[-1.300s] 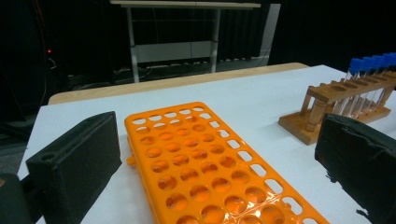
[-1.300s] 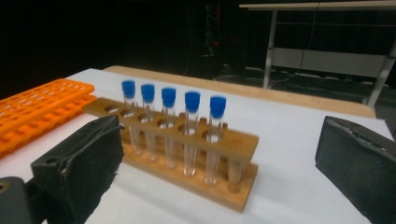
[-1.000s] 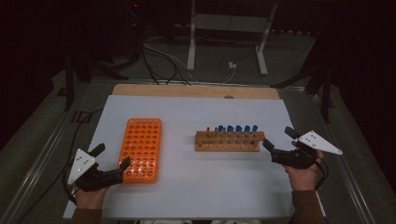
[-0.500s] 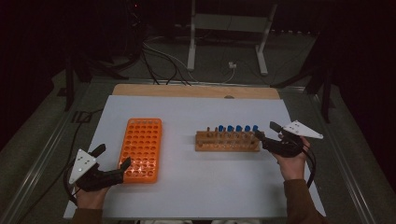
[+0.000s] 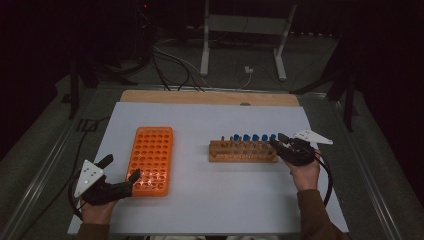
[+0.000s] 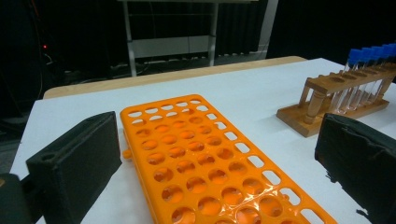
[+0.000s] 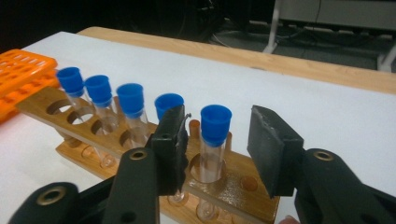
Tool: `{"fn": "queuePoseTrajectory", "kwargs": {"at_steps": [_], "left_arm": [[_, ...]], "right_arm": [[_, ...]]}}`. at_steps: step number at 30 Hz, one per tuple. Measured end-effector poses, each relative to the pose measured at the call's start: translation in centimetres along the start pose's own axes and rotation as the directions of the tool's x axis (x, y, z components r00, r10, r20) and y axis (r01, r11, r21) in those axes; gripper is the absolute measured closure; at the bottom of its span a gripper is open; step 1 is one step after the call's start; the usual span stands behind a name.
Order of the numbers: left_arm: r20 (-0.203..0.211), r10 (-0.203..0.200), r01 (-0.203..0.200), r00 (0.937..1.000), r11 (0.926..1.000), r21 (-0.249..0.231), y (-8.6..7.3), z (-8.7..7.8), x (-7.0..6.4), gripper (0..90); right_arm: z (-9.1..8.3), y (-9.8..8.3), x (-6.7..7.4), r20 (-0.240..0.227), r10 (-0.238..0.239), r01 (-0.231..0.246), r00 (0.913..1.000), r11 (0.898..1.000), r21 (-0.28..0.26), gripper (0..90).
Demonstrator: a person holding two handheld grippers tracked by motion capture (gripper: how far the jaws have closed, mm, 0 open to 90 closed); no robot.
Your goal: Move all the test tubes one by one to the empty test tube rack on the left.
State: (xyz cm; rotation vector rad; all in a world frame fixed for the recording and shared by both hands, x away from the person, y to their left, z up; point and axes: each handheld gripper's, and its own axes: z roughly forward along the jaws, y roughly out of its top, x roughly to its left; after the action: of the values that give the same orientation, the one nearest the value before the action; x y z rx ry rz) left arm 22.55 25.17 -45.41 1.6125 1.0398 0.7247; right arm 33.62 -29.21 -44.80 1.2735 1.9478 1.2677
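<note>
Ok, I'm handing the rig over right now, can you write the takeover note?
Right tool: jaws have just been closing around the end blue-capped tube in the wooden rack; pads not yet touching it.
Left tool: open, holding nothing, at the near end of the orange rack.
Things: five capped tubes stand in the wooden rack; the orange rack's visible holes are empty.
Done: no tube moved yet.
Left: probably grip the end tube, lift it, carry it to the orange rack, then the others.
</note>
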Motion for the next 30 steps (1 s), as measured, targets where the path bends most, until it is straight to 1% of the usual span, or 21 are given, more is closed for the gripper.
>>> {"fn": "queuePoseTrajectory", "kwargs": {"at_steps": [1,2,3,8,10,15,16,23,29,30], "left_arm": [[0.001,0.000,0.000,1.0000,1.0000,0.000,0.0,0.0,0.0,0.9],[0.001,0.000,0.000,1.0000,1.0000,0.000,0.0,0.0,0.0,0.9],[0.001,0.001,-0.001,1.0000,1.0000,0.001,0.0,0.0,0.0,0.9],[0.001,0.002,-0.002,1.0000,1.0000,0.001,0.0,0.0,0.0,1.0],[0.000,0.002,-0.002,1.0000,1.0000,0.001,0.0,0.0,0.0,0.9],[0.001,0.006,-0.006,1.0000,1.0000,0.005,0.0,0.0,0.0,0.9],[0.002,0.007,-0.007,1.0000,1.0000,0.007,0.0,0.1,0.0,0.9],[0.005,0.006,-0.006,1.0000,1.0000,0.007,0.0,0.1,-0.1,0.9],[0.010,0.004,-0.005,0.9999,0.9999,0.010,0.0,0.1,-0.1,1.0],[0.011,0.005,-0.005,0.9999,0.9999,0.010,0.0,0.2,-0.1,0.9]], "right_arm": [[0.1,0.0,0.0,0.006,0.003,-0.003,1.0000,1.000,0.003,59.4],[0.1,0.0,0.0,0.006,0.003,-0.003,1.0000,1.000,0.003,59.4],[0.3,-0.1,-0.1,-0.001,0.011,-0.011,0.9999,1.000,-0.001,63.2],[0.9,-0.2,-0.1,-0.011,0.009,-0.009,0.9999,1.000,0.012,66.1],[1.0,-0.3,-0.1,-0.013,0.005,-0.005,0.9999,1.000,0.013,69.2],[1.2,-0.5,0.1,-0.013,-0.001,0.002,0.9999,1.000,0.024,72.4],[1.3,-0.6,0.1,-0.012,-0.004,0.005,0.9999,1.000,0.024,74.6],[1.1,-0.5,0.4,-0.003,-0.034,0.034,0.9994,0.999,0.010,75.8],[0.8,-0.4,0.5,0.001,-0.037,0.037,0.9993,0.999,-0.001,75.9],[0.7,-0.3,0.5,0.004,-0.044,0.044,0.9990,0.999,-0.003,76.0]]}}
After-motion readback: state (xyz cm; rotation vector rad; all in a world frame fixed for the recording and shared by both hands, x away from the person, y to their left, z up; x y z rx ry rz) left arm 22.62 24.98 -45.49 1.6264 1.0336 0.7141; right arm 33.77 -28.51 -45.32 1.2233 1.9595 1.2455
